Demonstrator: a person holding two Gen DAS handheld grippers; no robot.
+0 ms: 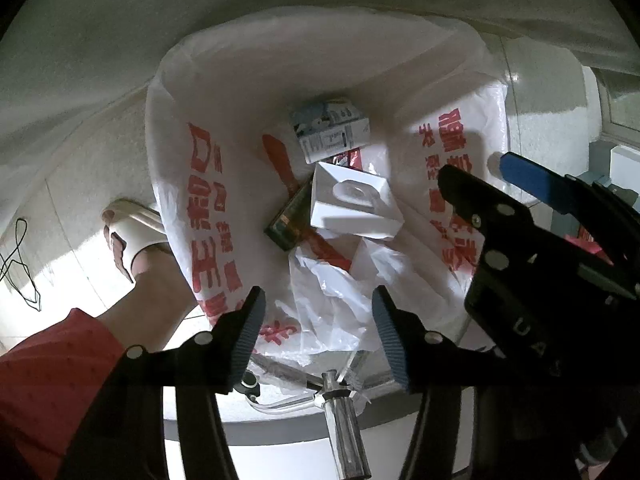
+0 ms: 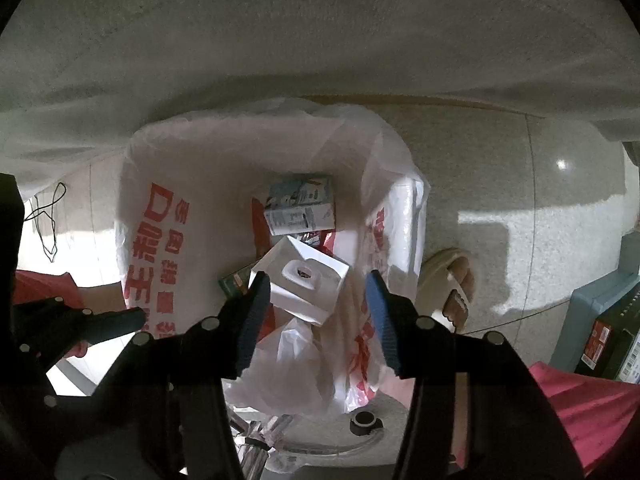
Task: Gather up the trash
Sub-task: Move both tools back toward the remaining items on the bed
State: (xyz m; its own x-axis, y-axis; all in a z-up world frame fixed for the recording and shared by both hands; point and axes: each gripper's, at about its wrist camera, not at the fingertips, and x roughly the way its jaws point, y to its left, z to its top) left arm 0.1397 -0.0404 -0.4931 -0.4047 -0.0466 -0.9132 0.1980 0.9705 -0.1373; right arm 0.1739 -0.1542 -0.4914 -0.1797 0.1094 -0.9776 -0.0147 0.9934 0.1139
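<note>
A large white plastic bag with red print (image 1: 208, 216) stands open on the pale speckled floor (image 2: 500, 168). Inside lie a white square cardboard box (image 1: 356, 208), a blue-and-white carton (image 1: 330, 128) and crumpled clear plastic (image 1: 332, 304). Above its mouth, the left gripper (image 1: 318, 328) and right gripper (image 2: 316, 312) hang partly spread, holding nothing.
</note>
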